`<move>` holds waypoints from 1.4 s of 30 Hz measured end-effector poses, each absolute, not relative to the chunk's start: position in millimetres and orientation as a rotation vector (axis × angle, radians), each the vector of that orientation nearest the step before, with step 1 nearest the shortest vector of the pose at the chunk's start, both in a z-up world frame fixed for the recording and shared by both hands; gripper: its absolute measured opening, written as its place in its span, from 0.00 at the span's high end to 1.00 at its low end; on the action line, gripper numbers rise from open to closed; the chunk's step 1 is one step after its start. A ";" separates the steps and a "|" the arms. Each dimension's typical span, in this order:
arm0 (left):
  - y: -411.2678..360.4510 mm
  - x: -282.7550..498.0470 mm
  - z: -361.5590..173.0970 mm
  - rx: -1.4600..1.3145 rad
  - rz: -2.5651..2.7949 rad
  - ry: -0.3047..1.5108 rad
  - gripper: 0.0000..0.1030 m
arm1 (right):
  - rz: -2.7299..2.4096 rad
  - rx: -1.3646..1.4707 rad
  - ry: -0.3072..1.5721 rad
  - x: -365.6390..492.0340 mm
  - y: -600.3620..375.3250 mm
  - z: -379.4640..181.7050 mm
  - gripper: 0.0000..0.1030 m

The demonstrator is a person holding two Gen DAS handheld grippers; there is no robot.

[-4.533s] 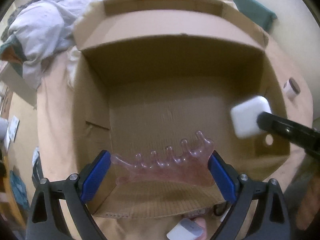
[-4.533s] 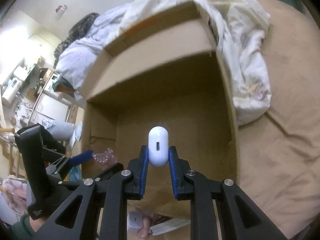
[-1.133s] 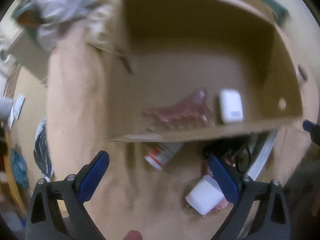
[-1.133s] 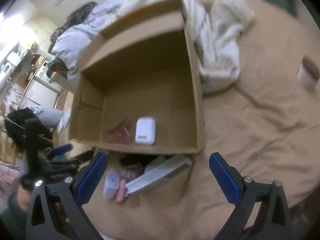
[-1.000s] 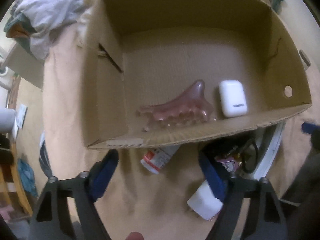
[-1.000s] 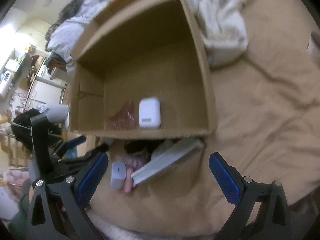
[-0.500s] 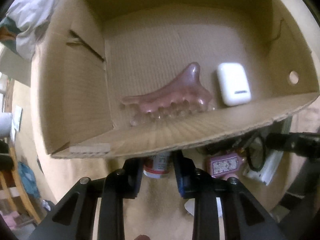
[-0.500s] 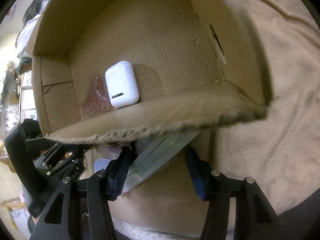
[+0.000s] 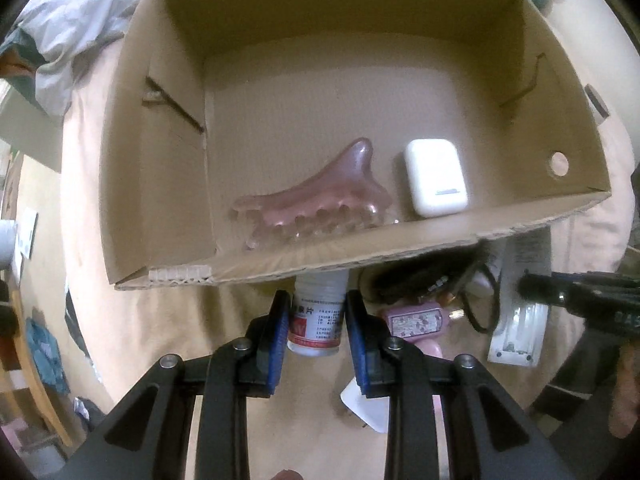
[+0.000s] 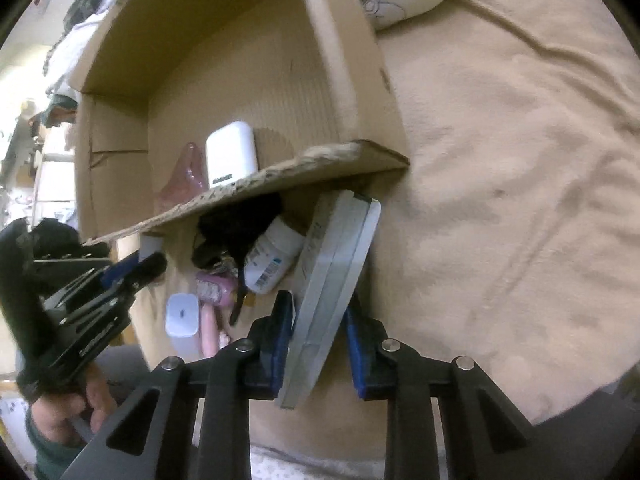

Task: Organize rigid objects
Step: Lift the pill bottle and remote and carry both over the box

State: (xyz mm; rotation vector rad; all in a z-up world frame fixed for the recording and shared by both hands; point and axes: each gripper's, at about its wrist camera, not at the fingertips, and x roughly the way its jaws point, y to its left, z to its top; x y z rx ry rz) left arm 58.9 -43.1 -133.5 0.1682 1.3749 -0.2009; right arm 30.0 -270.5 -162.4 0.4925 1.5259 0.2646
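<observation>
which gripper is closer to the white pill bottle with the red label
Left. The left gripper has the white pill bottle between its fingers, while the right gripper is off to the side, around the flat white package.

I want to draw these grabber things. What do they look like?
Each hand-held gripper, the left and the right, is black plastic with triangular cut-outs, two long fingers ending in flat blue pads, and round silver bolts at the joints. White lettering marks the left one's side. The person's bare hand shows below it, with a dark green sleeve.
</observation>
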 end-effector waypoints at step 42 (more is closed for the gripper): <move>-19.5 55.5 31.8 0.081 -0.119 0.991 0.75 | 0.406 0.357 1.148 46.5 -279.8 15.0 0.77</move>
